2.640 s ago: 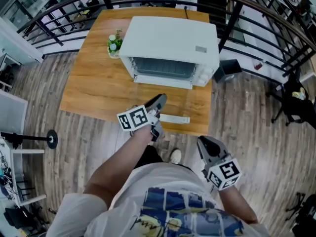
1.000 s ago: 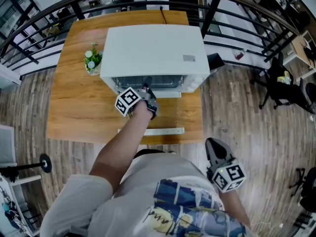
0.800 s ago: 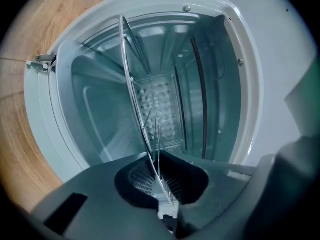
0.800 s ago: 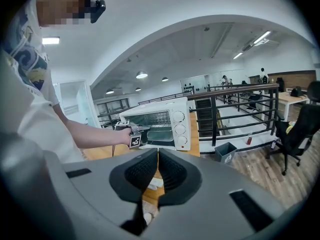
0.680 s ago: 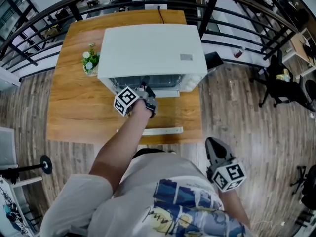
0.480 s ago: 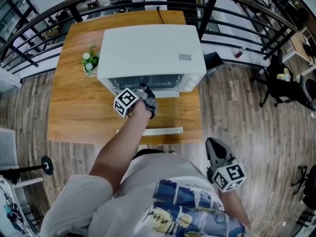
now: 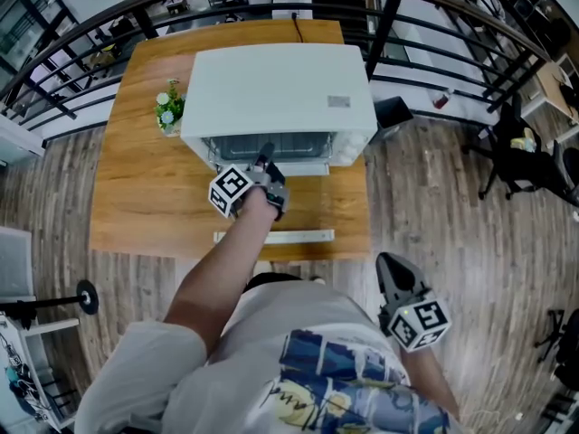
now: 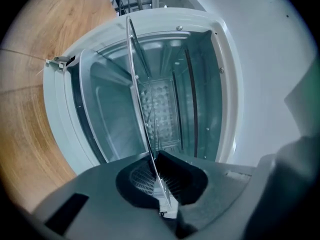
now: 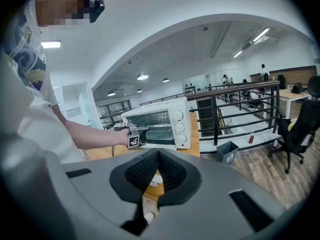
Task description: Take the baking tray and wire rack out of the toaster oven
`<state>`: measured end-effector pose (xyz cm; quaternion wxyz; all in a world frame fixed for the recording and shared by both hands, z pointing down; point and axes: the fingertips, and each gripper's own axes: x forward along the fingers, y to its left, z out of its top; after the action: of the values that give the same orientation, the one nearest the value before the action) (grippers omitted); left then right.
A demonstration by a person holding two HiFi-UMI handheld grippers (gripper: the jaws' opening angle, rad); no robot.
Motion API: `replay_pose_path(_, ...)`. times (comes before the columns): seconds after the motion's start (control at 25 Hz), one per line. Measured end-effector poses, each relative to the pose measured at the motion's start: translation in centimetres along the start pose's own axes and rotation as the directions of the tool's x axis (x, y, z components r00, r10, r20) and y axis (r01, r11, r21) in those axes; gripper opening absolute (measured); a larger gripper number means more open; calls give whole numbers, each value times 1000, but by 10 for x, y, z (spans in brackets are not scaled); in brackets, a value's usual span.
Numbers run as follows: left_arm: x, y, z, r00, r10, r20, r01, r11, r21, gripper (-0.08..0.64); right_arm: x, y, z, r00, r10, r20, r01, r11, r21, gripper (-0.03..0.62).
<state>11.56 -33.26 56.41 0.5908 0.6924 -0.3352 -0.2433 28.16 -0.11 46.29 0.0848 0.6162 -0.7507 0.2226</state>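
The wire rack (image 8: pixel 138 84) shows only edge-on in the left gripper view: a thin bright metal line with a few finer wires fanning off it. It runs from 12 o'clock down to the jaws at 6 o'clock. It sits inside the white toaster oven (image 7: pixel 280 89), which stands on the wooden table (image 7: pixel 145 197) toward 12 o'clock in the head view. The left gripper (image 7: pixel 265 163) reaches level into the oven's mouth. Its jaws are pressed together, pinching the rack's near edge.

The oven cavity is pale and glossy, with a dimpled panel (image 8: pixel 160 106) at its back. Because that view is rolled on its side, the rack's flat face stays out of sight. The baking tray cannot be picked out apart from the rack in any view.

In the head view the oven's roof covers the interior, and the marker cube and hand cover the grip itself. The right gripper (image 7: pixel 391 269) hangs at 4 o'clock, well apart from the oven, jaws pressed together on nothing. A white bar (image 7: pixel 274 237) lies at the table's 6 o'clock edge.
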Motion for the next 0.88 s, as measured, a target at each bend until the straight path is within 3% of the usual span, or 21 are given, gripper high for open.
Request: replay_pose_path(0.88,-56,-7,-28,1000,18,16,-18,1000,-17,2,-21,5,-17,994,103,-25,-104,995,-14,2)
